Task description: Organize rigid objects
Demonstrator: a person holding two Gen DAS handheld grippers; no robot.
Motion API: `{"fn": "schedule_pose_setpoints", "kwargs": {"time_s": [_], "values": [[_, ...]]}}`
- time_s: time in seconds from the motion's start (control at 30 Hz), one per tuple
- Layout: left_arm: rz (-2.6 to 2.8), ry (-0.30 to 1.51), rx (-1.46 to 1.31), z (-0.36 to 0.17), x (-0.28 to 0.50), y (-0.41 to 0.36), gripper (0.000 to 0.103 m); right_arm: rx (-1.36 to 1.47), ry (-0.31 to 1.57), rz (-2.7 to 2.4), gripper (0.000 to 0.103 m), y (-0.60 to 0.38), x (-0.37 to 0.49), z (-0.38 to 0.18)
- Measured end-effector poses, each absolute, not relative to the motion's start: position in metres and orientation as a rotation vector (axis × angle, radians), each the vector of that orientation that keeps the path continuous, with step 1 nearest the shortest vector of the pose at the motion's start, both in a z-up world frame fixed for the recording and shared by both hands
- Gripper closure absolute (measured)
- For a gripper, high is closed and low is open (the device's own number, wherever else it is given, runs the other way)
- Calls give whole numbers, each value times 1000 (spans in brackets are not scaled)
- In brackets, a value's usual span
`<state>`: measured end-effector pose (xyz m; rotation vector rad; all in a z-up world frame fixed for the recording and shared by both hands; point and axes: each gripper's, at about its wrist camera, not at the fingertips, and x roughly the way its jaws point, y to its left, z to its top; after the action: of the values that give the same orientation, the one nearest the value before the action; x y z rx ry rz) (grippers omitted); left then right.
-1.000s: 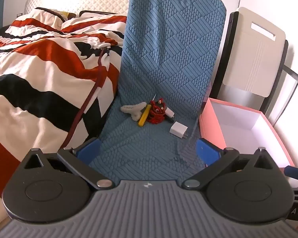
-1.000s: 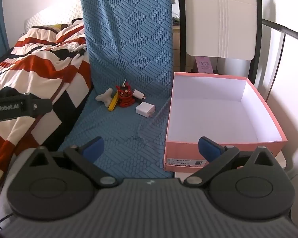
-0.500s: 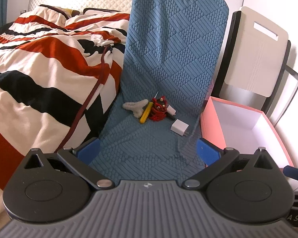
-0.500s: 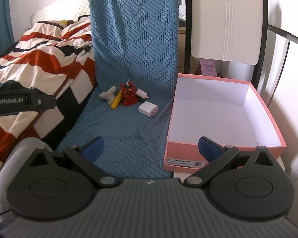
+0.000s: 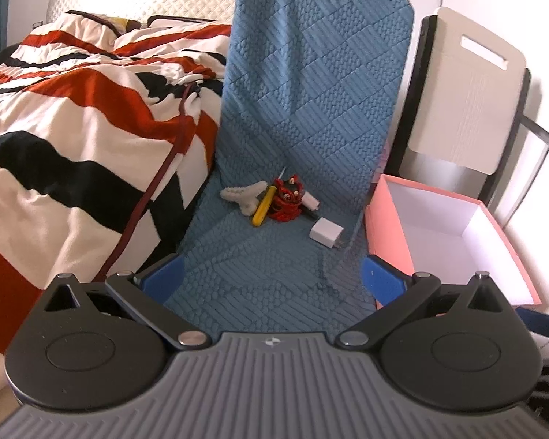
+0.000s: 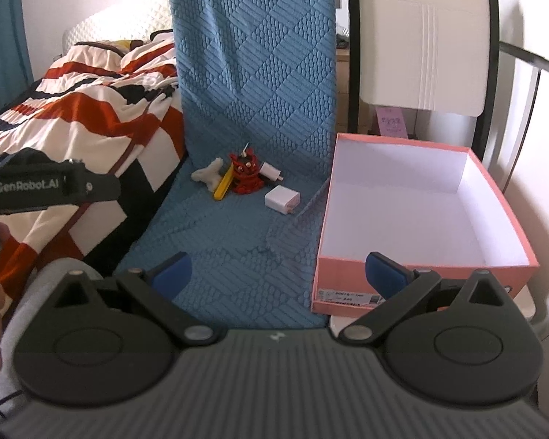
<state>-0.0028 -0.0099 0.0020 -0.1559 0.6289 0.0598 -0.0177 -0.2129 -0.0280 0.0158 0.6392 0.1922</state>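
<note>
Left gripper (image 5: pixel 271 278): held released, jaws wide apart and empty, hovering over the front of the blue textured mat (image 5: pixel 274 263); nothing is touched.
Right gripper (image 6: pixel 280 269): likewise spread and empty, poised between the mat's front edge and the pink box (image 6: pixel 421 274).
Mat surface: a ridge of puckered cloth is seen in the near half; a fingertip dragged low across it could snag and pull the whole cover, and the objects with it.
White charger (image 5: pixel 326 234): lying alone, nearest of the group and close to the box wall; its smooth flat faces are judged likely to slip if pinched at a corner.
Object cluster: a red toy figure (image 5: pixel 287 203), a yellow stick-shaped tool (image 5: pixel 263 206) and a pale bone-shaped piece (image 5: pixel 243 195) are packed touching at the seat's crease; a wide-open approach could catch two at once or knock a neighbour toward the striped bedding (image 5: pixel 73 139).
White plug (image 5: pixel 310 202): partly hidden behind the red toy, so a clean grasp cannot be judged.
Box: open, empty, standing right of the mat; a release made too high over its rim risks a bounce out.
</note>
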Motion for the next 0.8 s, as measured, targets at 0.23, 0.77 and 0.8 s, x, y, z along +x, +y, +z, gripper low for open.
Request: {"fn": "schedule_pose_setpoints", "kwargs": {"time_s": [0.23,0.77,0.8], "values": [[52,633,-168,-3,4,0,0,21,652,209,0,-205,-14,-34],[23,650,-161,-11,10,12,0,30,688,159,0,-196,-11,-39],[21,651,-164,-11,10,12,0,31,689,159,0,-197,-11,-39]]}}
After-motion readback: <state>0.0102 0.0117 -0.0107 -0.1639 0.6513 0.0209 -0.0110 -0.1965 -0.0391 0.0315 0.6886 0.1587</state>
